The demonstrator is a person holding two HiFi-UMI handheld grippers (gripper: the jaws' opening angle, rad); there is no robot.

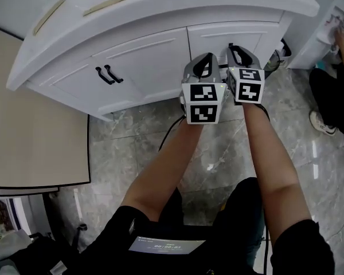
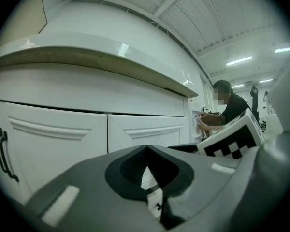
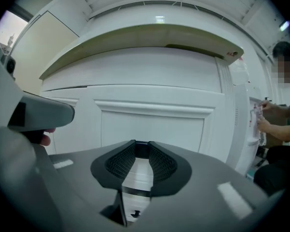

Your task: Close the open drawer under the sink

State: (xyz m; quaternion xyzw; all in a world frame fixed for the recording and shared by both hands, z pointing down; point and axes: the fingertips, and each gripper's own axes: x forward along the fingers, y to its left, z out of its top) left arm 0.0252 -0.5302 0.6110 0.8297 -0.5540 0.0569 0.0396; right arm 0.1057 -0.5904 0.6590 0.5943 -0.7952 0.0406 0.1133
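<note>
The white vanity under the sink fills the top of the head view. Its right-hand front panel [image 1: 232, 36] [image 3: 152, 124] [image 2: 145, 132] has no handle and looks about level with the door [image 1: 149, 62] beside it. I cannot tell whether a gap stays behind it. My left gripper [image 1: 205, 63] [image 2: 147, 151] and right gripper [image 1: 238, 50] [image 3: 140, 144] are side by side, pointing at that panel from close by. Both sets of jaws meet at the tips with nothing between them. Whether the tips touch the panel is hidden.
The countertop [image 1: 160, 10] overhangs the fronts. Two black handles [image 1: 108, 74] sit on the doors further left. A beige panel [image 1: 34, 136] stands at the left. A person [image 1: 338, 96] [image 2: 229, 110] [image 3: 280, 124] crouches at the right on the grey marble floor [image 1: 218, 153].
</note>
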